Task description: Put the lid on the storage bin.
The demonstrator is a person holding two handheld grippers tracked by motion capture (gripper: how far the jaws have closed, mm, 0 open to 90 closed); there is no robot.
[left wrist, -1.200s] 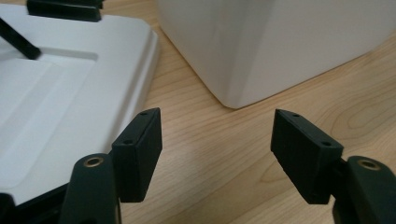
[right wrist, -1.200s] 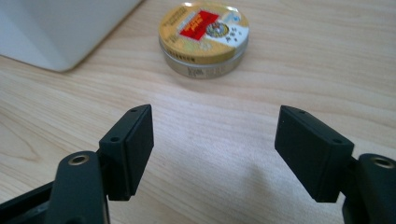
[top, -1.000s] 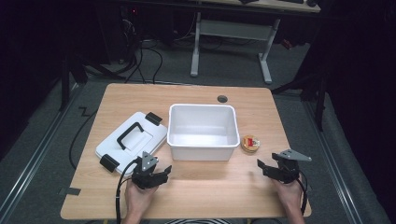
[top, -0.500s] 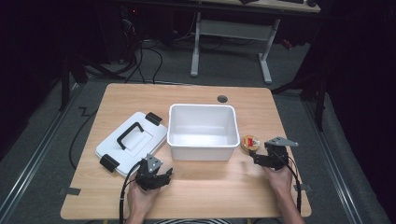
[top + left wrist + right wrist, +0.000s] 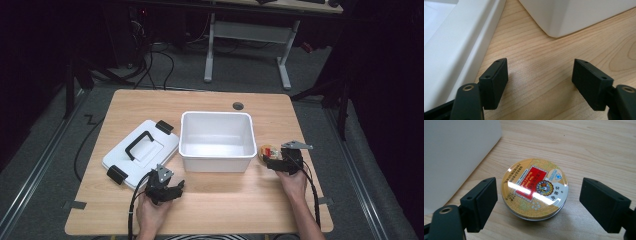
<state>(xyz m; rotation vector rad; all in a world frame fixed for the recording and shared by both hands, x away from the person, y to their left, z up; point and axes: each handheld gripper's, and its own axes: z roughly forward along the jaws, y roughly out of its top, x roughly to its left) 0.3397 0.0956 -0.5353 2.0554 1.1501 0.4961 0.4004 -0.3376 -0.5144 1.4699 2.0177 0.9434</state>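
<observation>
A small round gold tin (image 5: 535,188) with a red label lies flat on the wooden table (image 5: 220,202), just right of the white bin (image 5: 216,140). My right gripper (image 5: 537,203) is open and has just been opening; its jaws stand on either side of the tin without touching it. From above, that gripper (image 5: 272,162) sits right beside the tin (image 5: 266,149). My left gripper (image 5: 540,78) is open too, its jaws just widened, with bare wood between them. It rests low near the front (image 5: 175,189), by the white lid (image 5: 142,151) with a black handle.
The bin (image 5: 576,13) stands empty in the table's middle, with the lid's edge (image 5: 456,47) to its left. A dark round hole (image 5: 238,105) sits near the table's far edge. Cables trail from both grippers over the front edge.
My right gripper has moved left toward the bin until its jaws flank the tin. The left hand has stayed about where it was.
</observation>
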